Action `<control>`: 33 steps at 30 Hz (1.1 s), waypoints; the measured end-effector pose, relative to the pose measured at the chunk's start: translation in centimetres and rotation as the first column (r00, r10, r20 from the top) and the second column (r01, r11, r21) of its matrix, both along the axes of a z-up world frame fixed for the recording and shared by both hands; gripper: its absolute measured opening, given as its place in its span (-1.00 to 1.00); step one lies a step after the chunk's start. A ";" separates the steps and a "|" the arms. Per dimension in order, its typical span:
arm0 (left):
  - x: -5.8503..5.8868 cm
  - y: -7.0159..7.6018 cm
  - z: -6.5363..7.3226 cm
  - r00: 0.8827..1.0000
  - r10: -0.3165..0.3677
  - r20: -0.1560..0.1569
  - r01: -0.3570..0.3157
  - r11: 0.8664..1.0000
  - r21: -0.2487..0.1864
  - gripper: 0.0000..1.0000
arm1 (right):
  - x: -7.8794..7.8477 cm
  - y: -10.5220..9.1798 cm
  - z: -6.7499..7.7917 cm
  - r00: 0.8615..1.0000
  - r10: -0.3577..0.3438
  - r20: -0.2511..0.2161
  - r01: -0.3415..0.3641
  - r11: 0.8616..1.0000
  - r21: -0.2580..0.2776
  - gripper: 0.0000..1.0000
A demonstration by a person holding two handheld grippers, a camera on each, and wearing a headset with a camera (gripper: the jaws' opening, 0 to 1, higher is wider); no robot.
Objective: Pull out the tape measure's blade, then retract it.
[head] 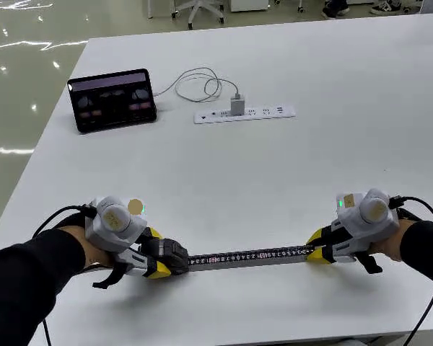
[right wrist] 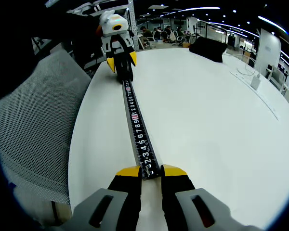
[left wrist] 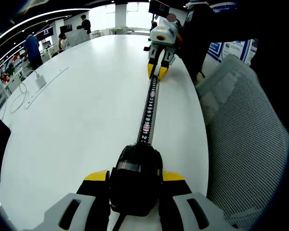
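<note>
A black tape measure case point(head: 170, 255) lies near the table's front edge, with my left gripper point(head: 157, 252) shut on it. In the left gripper view the case point(left wrist: 136, 177) sits between the yellow-tipped fingers point(left wrist: 96, 176). Its dark blade point(head: 249, 256) with white numerals runs flat along the white table point(head: 289, 166) to my right gripper point(head: 317, 247), which is shut on the blade's end. The right gripper view shows the blade point(right wrist: 138, 132) stretching from my right gripper point(right wrist: 151, 171) to the left gripper point(right wrist: 120, 60) at the far end. The left gripper view shows the blade point(left wrist: 149, 109) reaching the right gripper point(left wrist: 157, 70).
A dark tablet point(head: 112, 99) stands at the back left. A white power strip point(head: 244, 113) with a plugged charger and coiled white cable point(head: 196, 85) lies behind the middle. A grey mesh chair point(left wrist: 245, 139) stands at the table's front edge. People are in the background.
</note>
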State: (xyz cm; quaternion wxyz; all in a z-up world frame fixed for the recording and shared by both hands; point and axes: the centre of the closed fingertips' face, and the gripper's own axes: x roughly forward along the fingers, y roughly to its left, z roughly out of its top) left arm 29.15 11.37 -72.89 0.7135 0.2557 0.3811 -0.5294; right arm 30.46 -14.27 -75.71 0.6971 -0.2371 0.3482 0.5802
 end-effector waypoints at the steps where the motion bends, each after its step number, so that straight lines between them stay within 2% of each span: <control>1: 0.0 0.0 0.0 1.000 0.000 0.000 0.000 1.000 0.000 -0.31 | 0.0 -0.1 0.0 1.000 -0.001 0.000 0.001 1.000 0.001 -0.79; 27: 0.0 0.0 0.0 1.000 0.006 0.002 -0.006 1.000 0.000 -0.31 | 0.0 -0.3 0.0 1.000 -0.018 -0.005 0.018 1.000 0.011 -0.79; 33: 0.0 -0.1 0.0 1.000 0.011 0.003 -0.011 1.000 -0.009 -0.30 | 0.0 -0.2 0.0 1.000 -0.017 -0.018 0.017 1.000 0.006 -0.79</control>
